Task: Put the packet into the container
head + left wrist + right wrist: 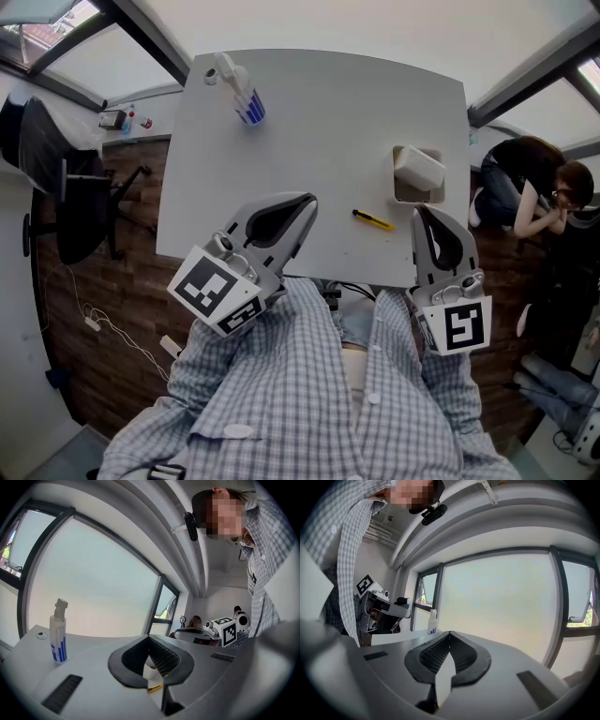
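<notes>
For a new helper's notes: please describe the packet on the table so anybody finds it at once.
Look at the white table. Near its front edge, just left of the white container, lies the packet. It is the only yellow thing, small and thin, unlike the upright spray bottle.

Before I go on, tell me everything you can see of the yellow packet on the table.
The packet is a small, slim yellow stick, dark at its left end in the head view. It lies flat and slightly slanted on the white table near its front edge, just in front of the container but apart from it. Nothing but the tabletop touches it.
</notes>
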Demonstrator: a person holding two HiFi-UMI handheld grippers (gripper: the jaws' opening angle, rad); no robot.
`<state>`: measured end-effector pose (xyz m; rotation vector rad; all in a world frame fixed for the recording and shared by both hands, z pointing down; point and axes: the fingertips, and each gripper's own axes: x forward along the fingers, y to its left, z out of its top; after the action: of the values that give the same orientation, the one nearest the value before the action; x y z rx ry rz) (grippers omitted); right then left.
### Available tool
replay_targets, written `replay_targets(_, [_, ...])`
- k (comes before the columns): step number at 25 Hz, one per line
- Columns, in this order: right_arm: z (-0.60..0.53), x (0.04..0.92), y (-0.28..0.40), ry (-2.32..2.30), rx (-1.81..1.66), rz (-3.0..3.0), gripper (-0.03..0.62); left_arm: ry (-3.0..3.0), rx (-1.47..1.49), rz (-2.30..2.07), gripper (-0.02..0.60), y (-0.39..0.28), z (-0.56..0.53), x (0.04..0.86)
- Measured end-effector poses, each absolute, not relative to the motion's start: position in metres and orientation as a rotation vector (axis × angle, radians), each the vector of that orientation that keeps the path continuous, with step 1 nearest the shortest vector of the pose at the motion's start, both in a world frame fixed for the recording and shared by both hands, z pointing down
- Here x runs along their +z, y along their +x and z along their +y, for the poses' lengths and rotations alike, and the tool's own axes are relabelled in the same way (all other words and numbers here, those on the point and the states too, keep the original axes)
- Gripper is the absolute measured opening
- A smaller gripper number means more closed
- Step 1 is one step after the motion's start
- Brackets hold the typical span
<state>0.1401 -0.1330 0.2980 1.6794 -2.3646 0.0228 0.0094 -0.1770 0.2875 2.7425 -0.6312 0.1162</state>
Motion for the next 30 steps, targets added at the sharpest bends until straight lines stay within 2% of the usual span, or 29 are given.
replay_targets(30, [-0.1337,0.3023,0.1356,1.668,0.061,-2.38,0.012,2.747,0.125,-0.623,0.008,0.0098,-0.177,0.2887])
